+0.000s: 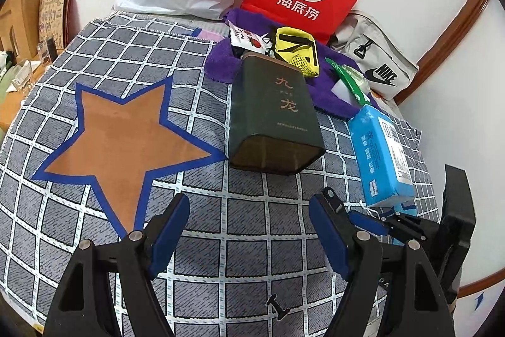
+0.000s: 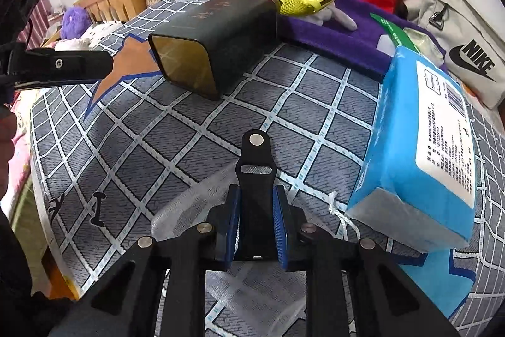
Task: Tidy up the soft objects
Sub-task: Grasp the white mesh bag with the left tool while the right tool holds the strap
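Left gripper (image 1: pixel 249 229): your jaws stand wide apart over bare checked cloth (image 1: pixel 221 258), holding nothing, so this hand is free to steady or fetch whatever comes next.
Right gripper (image 2: pixel 256 229): your blue pads (image 2: pixel 281 226) are pinched tight on a black strap-like piece (image 2: pixel 255 166) with a metal stud at its tip; it stands up between the fingers, which suggests you took it by its base so the free end stays visible.
Clear mesh pouch (image 2: pixel 195 201): a translucent bag lies under and just beside your right fingers; whether the black piece belongs to it I cannot tell from this angle.
Tissue pack (image 2: pixel 419 153): the blue soft pack lies flat at the right of the cloth, near your right gripper and partly over a blue patch.
Other soft things: the yellow mesh pouch (image 1: pixel 296 52) and snack packets rest on the purple towel (image 1: pixel 221 62) at the far side, heaped behind the tin.
Dark tin (image 1: pixel 273 112): on its side, open end toward you, beside the orange star (image 1: pixel 126 131); probably the container to fill.
Progress: early, most soft items unsorted.
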Tool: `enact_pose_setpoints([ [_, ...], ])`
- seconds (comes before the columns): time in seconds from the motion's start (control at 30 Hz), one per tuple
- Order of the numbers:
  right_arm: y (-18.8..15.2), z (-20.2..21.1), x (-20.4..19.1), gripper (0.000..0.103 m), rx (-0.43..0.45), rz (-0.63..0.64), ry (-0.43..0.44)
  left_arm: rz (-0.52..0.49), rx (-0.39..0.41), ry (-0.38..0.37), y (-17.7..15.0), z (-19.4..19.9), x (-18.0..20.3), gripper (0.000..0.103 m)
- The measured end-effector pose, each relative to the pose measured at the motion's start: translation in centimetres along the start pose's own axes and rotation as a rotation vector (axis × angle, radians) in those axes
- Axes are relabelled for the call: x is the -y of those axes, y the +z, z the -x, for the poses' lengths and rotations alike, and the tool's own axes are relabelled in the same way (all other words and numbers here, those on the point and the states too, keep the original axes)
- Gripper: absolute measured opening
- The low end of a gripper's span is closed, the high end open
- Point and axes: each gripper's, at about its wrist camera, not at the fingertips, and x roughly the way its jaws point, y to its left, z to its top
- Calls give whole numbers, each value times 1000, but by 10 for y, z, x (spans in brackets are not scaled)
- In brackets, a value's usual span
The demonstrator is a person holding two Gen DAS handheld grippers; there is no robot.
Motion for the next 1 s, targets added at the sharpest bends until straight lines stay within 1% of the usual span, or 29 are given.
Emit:
enact_pose_setpoints([
  [0.07, -2, 2, 3, 21, -18, -23, 11, -6, 0, -1, -1, 0, 0, 76],
  [0.13, -5, 5, 6, 24, -32, -43, 25, -7, 2, -3, -2, 1, -1, 76],
  [0.23, -7, 6, 1, 25, -29, -38, 2, -4, 3, -9, -3, 0, -1, 76],
  [0.27, -7, 4, -1, 25, -17, -27, -12, -4, -1, -10, -4, 0, 0, 76],
  [0.33, -6, 2, -1, 21, 15, -31, -20, -9, -8, -6, -5, -1, 3, 76],
  [0.4, -5, 2, 2, 20, 29, -46, -11, -20, -11, 1, -7, -1, 6, 76],
  [0.5, -7, 10, 4, 20, 59, -60, -14, -48, -21, 17, -12, 0, 12, 76],
  [0.57, -12, 24, 2, 20, 86, -58, -6, -63, -29, 30, -15, -1, 15, 76],
  [0.73, -29, 56, 9, 20, 139, -88, -19, -75, -73, 22, -24, -18, 31, 76],
  [0.8, -40, 67, 17, 20, 149, -105, -22, -103, -93, -1, -29, -27, 44, 76],
  [0.87, -49, 73, 25, 20, 156, -129, -31, -139, -117, -5, -34, -38, 57, 76],
  [0.93, -58, 77, 34, 20, 156, -142, -42, -151, -134, -9, -38, -45, 67, 76],
  [1.0, -66, 81, 43, 20, 162, -161, -56, -153, -163, -43, -41, -54, 76, 76],
])
